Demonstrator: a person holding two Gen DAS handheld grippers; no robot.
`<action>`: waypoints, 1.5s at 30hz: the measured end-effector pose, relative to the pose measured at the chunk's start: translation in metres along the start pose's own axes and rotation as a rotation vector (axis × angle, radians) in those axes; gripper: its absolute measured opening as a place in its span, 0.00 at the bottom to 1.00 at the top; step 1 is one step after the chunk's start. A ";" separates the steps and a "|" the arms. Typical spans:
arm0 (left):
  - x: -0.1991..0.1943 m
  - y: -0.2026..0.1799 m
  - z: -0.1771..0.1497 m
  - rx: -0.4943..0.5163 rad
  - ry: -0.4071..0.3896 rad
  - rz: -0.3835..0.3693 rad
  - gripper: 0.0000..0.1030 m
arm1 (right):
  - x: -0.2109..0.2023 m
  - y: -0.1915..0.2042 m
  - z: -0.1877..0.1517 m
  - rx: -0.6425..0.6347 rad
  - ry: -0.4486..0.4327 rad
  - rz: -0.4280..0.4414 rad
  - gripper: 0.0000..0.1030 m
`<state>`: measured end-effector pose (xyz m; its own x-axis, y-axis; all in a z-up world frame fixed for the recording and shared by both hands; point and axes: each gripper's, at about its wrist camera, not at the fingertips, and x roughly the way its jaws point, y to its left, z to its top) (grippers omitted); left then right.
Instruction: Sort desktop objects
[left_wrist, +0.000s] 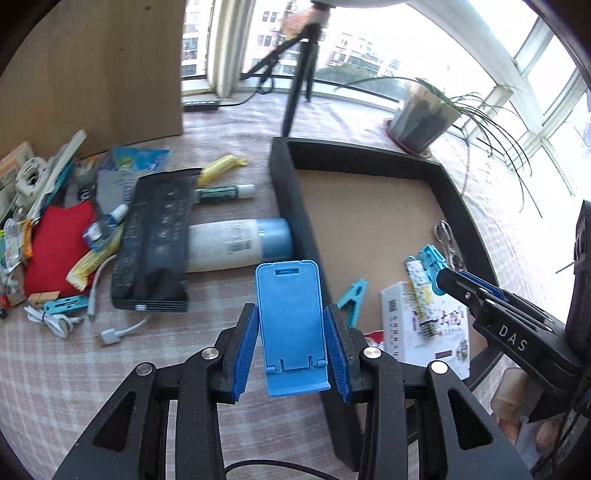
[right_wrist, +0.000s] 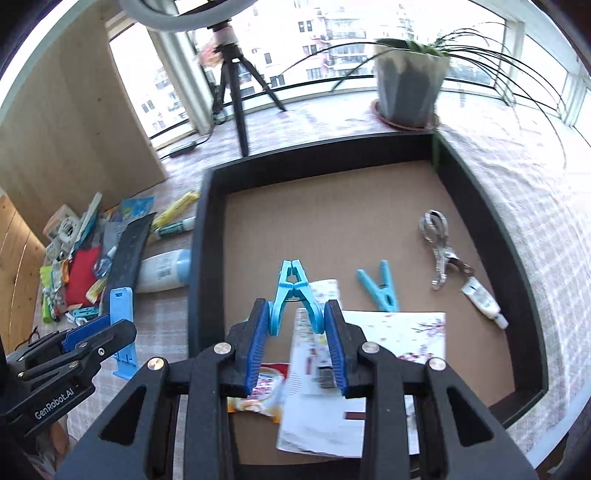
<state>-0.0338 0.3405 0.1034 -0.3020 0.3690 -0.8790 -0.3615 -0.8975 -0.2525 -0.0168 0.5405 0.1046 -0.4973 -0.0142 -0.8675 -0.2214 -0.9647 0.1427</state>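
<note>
By the sunny window, our left tool (left_wrist: 291, 345) pinches a stiff, light phone stand (left_wrist: 290, 317) by its sides. Our right tool (right_wrist: 297, 341) squeezes a light clothes peg (right_wrist: 293, 295) by its handles over the tray (right_wrist: 201, 258).

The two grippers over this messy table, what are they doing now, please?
A person is sorting desk clutter into a black tray. The left gripper is shut on a blue phone stand, near the tray's wall. The right gripper is shut on a light blue clothespin, above the tray. Already in the tray lie another clothespin, metal clippers, a small tube and some papers. A pile remains outside it on the table.
</note>
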 end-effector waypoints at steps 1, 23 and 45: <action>-0.001 -0.011 -0.001 0.019 0.004 -0.011 0.34 | -0.001 -0.012 0.000 0.021 -0.003 -0.018 0.29; 0.013 -0.102 0.000 0.195 0.076 -0.104 0.41 | 0.001 -0.081 -0.001 0.136 0.018 -0.151 0.46; -0.033 0.093 0.033 -0.069 0.019 0.064 0.41 | 0.014 0.081 0.043 -0.197 0.046 0.022 0.53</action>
<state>-0.0867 0.2527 0.1228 -0.3052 0.3063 -0.9017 -0.2799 -0.9339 -0.2225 -0.0775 0.4730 0.1249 -0.4607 -0.0429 -0.8865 -0.0404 -0.9968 0.0692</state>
